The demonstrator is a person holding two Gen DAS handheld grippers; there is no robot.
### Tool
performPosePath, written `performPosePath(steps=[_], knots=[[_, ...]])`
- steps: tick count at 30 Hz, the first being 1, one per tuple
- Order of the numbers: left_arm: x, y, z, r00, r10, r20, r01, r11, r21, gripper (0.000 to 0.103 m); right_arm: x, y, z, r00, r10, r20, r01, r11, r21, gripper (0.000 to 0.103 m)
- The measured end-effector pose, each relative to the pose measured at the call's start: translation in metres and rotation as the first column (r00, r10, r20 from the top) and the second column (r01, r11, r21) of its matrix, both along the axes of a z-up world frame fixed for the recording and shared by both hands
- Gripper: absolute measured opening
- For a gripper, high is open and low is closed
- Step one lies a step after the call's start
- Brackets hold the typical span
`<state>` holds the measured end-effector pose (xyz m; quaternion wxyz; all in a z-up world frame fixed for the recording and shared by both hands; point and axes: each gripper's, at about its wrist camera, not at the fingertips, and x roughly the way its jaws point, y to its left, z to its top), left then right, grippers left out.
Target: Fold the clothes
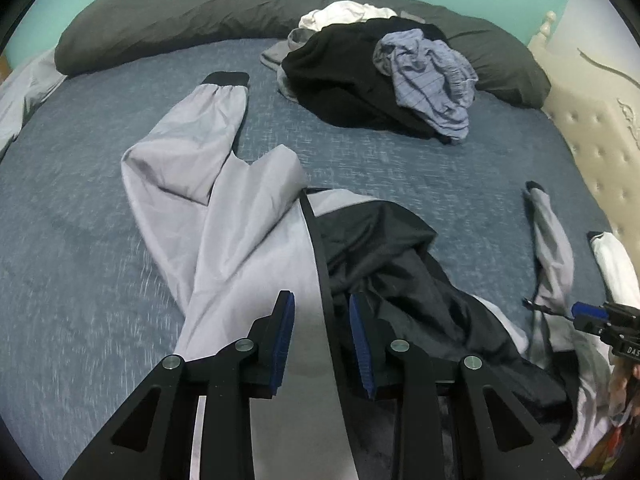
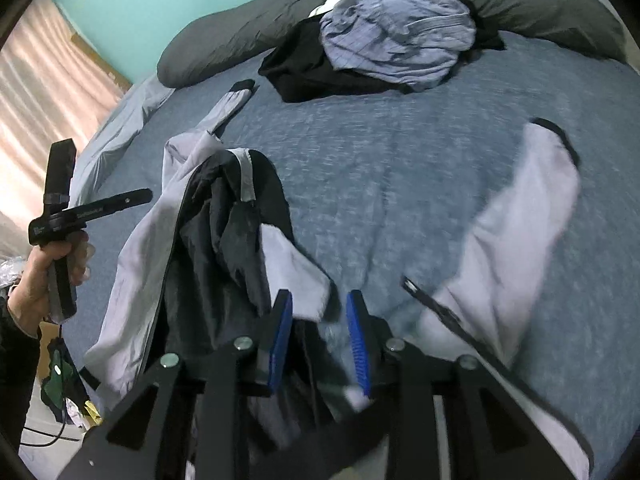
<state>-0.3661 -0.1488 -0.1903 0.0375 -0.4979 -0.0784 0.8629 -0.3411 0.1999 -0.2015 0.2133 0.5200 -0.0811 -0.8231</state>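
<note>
A light grey jacket point(image 1: 240, 240) with black lining point(image 1: 376, 248) and black cuffs lies spread and rumpled on the blue bed cover point(image 1: 80, 240). One sleeve point(image 1: 208, 120) reaches toward the pillow, and the other sleeve point(image 2: 520, 216) stretches right. My left gripper point(image 1: 320, 298) hovers over the jacket's front edge with its black zipper strip running between the blue pads point(image 1: 284, 340), which stand apart from it. My right gripper point(image 2: 318, 296) is over bunched grey and black cloth, jaws apart, and the cloth there is blurred. A hand point(image 2: 40, 276) holds the left gripper point(image 2: 136, 198) at the left.
A pile of clothes sits near the pillow: a black garment point(image 1: 340, 84), a blue checked shirt point(image 1: 432, 80) and a white piece point(image 1: 340, 14). A long dark grey pillow point(image 1: 180, 12) lines the far side. A cream tufted headboard point(image 1: 592, 136) borders the right, and a curtain point(image 2: 44, 80) hangs left.
</note>
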Motion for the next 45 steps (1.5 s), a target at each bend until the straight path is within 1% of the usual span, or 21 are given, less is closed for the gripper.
performPosePath(steps=[5, 7, 10, 14, 16, 19, 22, 25, 28, 34, 36, 38, 41, 44, 45], knots=[[-0.024, -0.002, -0.013, 1.000, 0.005, 0.018, -0.005, 1.000, 0.005, 0.033, -0.033, -0.030, -0.019, 0.999, 0.032, 0.029, -0.032, 0.999, 0.029, 0.028], [-0.032, -0.001, -0.020, 1.000, -0.001, 0.026, 0.001, 1.000, 0.005, 0.036, -0.045, -0.044, -0.030, 0.998, 0.046, 0.045, -0.049, 0.997, 0.059, 0.028], [-0.040, 0.002, -0.030, 0.999, -0.013, 0.039, 0.013, 1.000, -0.002, 0.036, -0.061, -0.058, -0.046, 0.995, 0.063, 0.073, -0.069, 0.994, 0.088, 0.028], [-0.044, 0.000, -0.040, 0.999, -0.018, 0.048, 0.018, 1.000, -0.005, 0.036, -0.077, -0.064, -0.059, 0.997, 0.046, 0.067, -0.054, 0.990, 0.130, 0.028], [-0.044, -0.003, -0.043, 0.999, -0.016, 0.051, 0.016, 1.000, -0.005, 0.036, -0.081, -0.065, -0.067, 0.996, 0.046, 0.080, -0.059, 0.984, 0.171, 0.028], [-0.041, -0.007, -0.043, 0.999, -0.012, 0.044, 0.012, 1.000, 0.005, 0.036, -0.080, -0.070, -0.077, 0.993, 0.071, 0.091, -0.089, 0.973, 0.213, 0.028], [-0.040, -0.009, -0.042, 0.999, -0.004, 0.037, 0.004, 1.000, 0.015, 0.036, -0.072, -0.078, -0.078, 0.986, 0.135, 0.094, -0.148, 0.976, 0.161, 0.028], [-0.040, -0.009, -0.041, 0.999, -0.003, 0.034, 0.002, 1.000, 0.022, 0.036, -0.060, -0.092, -0.075, 0.974, 0.214, 0.069, -0.222, 0.964, 0.145, 0.028], [-0.039, -0.009, -0.040, 0.999, -0.001, 0.035, 0.000, 1.000, 0.024, 0.037, -0.055, -0.100, -0.076, 0.965, 0.251, 0.079, -0.260, 0.958, 0.124, 0.028], [-0.035, -0.008, -0.041, 0.999, -0.011, 0.045, 0.010, 1.000, 0.023, 0.038, -0.059, -0.095, -0.086, 0.970, 0.198, 0.140, -0.209, 0.975, 0.070, 0.028], [-0.034, -0.008, -0.042, 0.999, -0.014, 0.049, 0.013, 1.000, 0.025, 0.038, -0.056, -0.096, -0.085, 0.967, 0.216, 0.133, -0.226, 0.972, 0.065, 0.028], [-0.033, -0.010, -0.041, 0.999, -0.009, 0.050, 0.007, 0.999, 0.037, 0.038, -0.054, -0.097, -0.085, 0.965, 0.229, 0.129, -0.238, 0.969, 0.059, 0.023], [-0.032, -0.007, -0.040, 0.999, -0.016, 0.050, 0.013, 0.999, 0.043, 0.040, -0.051, -0.098, -0.084, 0.964, 0.240, 0.119, -0.248, 0.967, 0.064, 0.006], [-0.031, -0.003, -0.039, 0.998, -0.024, 0.053, 0.022, 0.999, 0.039, 0.043, -0.047, -0.100, -0.076, 0.970, 0.228, 0.080, -0.235, 0.967, 0.100, 0.004], [-0.031, -0.002, -0.039, 0.998, -0.026, 0.054, 0.024, 0.999, 0.035, 0.043, -0.046, -0.098, -0.071, 0.975, 0.216, 0.053, -0.221, 0.968, 0.118, 0.004]])
